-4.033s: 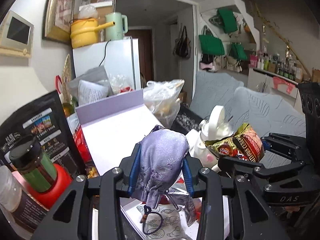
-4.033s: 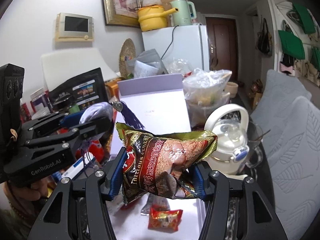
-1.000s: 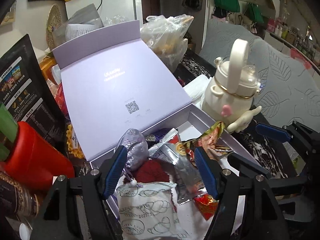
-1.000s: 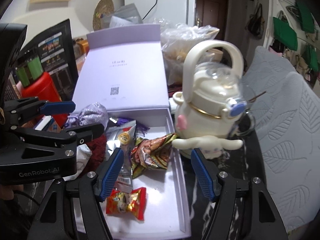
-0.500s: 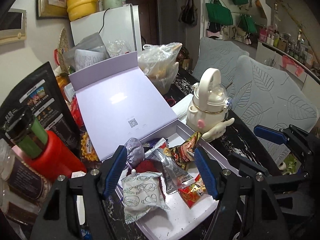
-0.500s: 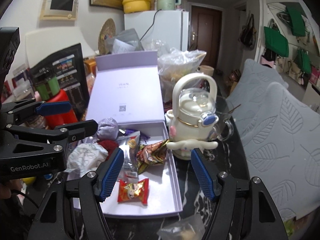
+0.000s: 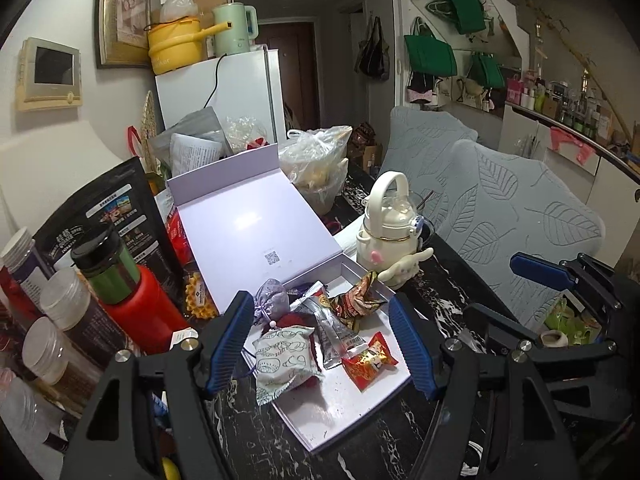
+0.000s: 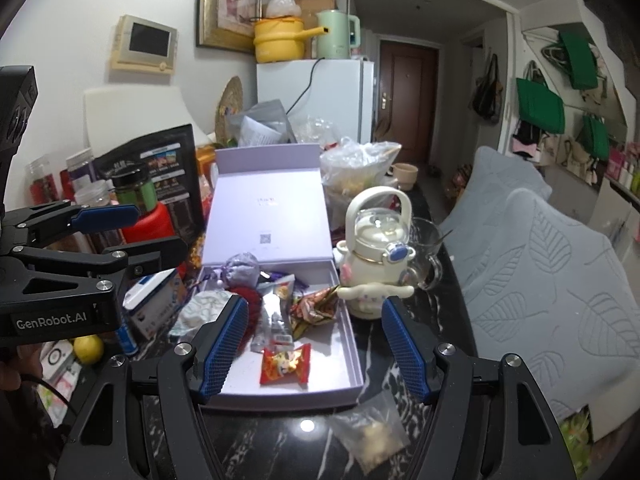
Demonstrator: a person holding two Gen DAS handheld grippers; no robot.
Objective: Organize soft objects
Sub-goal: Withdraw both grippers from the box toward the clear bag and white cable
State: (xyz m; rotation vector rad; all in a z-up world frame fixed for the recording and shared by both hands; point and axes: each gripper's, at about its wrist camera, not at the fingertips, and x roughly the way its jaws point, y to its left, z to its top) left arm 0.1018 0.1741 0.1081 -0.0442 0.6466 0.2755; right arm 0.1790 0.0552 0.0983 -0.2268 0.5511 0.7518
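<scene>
Open from above over the box (image 8: 352, 364). Blocked at back by raised lid (image 8: 268, 216), on the right by kettle (image 8: 376, 248), on the left by bottles (image 7: 124, 296).

box (image 8: 352, 364): packets (image 8: 286, 362) inside | kettle (image 8: 378, 256) right | jars (image 7: 116, 276) left

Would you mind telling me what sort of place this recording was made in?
Most likely a small lived-in flat: a white fridge with a yellow pot on top, green bags hung on the wall, and a cluttered dark marble table.
</scene>
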